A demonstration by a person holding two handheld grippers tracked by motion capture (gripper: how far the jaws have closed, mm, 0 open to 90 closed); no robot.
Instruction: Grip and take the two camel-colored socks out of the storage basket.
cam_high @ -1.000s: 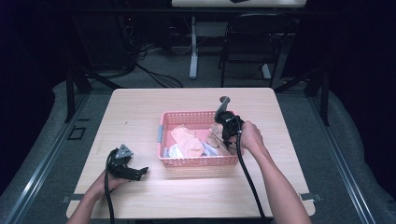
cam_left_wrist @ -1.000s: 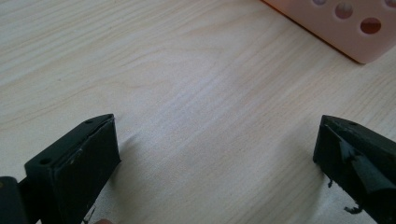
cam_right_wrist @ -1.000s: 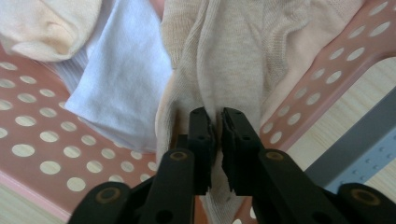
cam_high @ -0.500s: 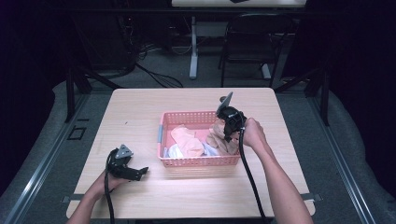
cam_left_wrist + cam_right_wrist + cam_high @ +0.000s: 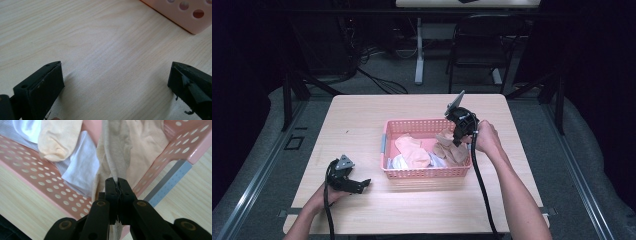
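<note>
Change since a second ago: right gripper (image 5: 455, 141) has risen a little above the pink basket (image 5: 412, 173), pulling the beige sock (image 5: 447, 149) up with it; left gripper (image 5: 362, 184) has kept its place on the table.
Right gripper state: jaws pressed tight together on a fold of the beige sock (image 5: 115, 157), which hangs straight down from the tips.
Left gripper state: jaws spread wide (image 5: 115, 82), nothing between them, resting just over bare wood.
Key relation: the sock trails directly below the right tips, its long axis running from the pinch down into the basket's right end; its lower part appears to lie among the other clothes there, so by my reading more upward pull is needed before it clears the rim.
Nearer hand: the right holds it; the left sits well apart, out beyond the basket's near left corner.
Other contents: a peach sock (image 5: 58, 140) and a white cloth (image 5: 80, 168) lie to the left of the tips, inside the basket.
Surface: pale wooden table (image 5: 362, 115), flat, bare around the basket.
Room: dim, with a dark chair (image 5: 474, 50) and loose cables (image 5: 377, 82) on the grey floor beyond the table's far edge.
</note>
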